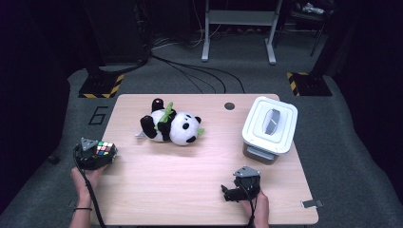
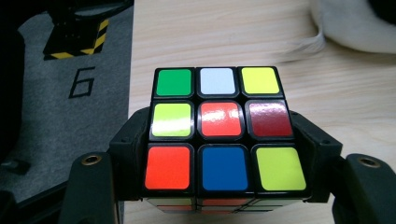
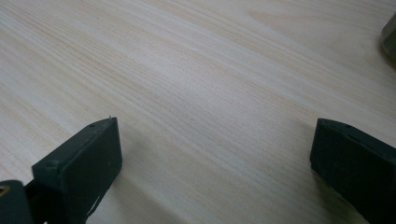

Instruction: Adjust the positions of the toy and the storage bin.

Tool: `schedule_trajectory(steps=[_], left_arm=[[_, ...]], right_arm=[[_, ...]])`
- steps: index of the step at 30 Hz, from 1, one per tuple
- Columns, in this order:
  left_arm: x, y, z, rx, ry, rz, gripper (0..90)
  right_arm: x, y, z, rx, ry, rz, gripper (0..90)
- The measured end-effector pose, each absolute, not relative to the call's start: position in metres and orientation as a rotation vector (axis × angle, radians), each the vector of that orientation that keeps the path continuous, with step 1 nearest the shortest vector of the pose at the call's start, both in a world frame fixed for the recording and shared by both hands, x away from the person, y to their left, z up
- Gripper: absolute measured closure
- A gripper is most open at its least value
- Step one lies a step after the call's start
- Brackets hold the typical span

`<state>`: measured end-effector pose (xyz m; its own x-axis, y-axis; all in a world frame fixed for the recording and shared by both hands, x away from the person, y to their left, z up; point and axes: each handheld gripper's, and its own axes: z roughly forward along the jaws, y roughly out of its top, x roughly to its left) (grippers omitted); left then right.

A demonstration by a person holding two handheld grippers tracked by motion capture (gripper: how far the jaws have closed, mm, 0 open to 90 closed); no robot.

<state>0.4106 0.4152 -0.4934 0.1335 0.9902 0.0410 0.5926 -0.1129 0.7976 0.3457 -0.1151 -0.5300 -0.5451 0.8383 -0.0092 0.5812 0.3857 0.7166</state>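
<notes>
**Cube gripped at the table's near-left edge**

The left gripper [image 2: 219, 186] pinches the puzzle cube [image 2: 219, 130] by both sides, its lower layers hidden. The right gripper [image 3: 215, 158] has jaws spread above bare table [image 3: 196, 70], near right. Farther off lies the toy panda [image 1: 172, 127], blurred and cut off in the left gripper view.

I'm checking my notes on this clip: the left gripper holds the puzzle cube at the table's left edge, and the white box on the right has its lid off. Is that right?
Not quite. The white box has its lid on, handle on top, as the high view shows. The rest stands: the left gripper holds the puzzle cube at the table's left edge.
</notes>
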Motion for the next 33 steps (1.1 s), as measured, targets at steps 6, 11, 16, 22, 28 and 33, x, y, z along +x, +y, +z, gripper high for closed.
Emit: schedule_trajectory(steps=[6,11,16,22,28,33], left_arm=[[0.416,0.417,-0.502,1.793,1.557,0.799,34.2],[0.417,0.417,-0.507,1.782,1.566,0.774,34.0],[0.416,0.416,-0.504,1.777,1.588,0.788,23.3],[0.403,0.411,-0.485,1.785,1.564,0.851,12.5],[0.384,0.395,-0.466,1.787,1.486,0.869,6.9],[0.372,0.378,-0.456,1.785,1.41,0.797,1.8]], right_arm=[[0.346,-0.115,-0.53,1.23,2.28,0.954,1.4],[0.346,-0.115,-0.53,1.226,2.282,0.953,1.4],[0.346,-0.115,-0.53,1.225,2.282,0.953,1.4],[0.346,-0.115,-0.53,1.226,2.282,0.953,1.4],[0.346,-0.115,-0.53,1.231,2.279,0.956,1.4],[0.346,-0.115,-0.53,1.231,2.28,0.955,1.5]])
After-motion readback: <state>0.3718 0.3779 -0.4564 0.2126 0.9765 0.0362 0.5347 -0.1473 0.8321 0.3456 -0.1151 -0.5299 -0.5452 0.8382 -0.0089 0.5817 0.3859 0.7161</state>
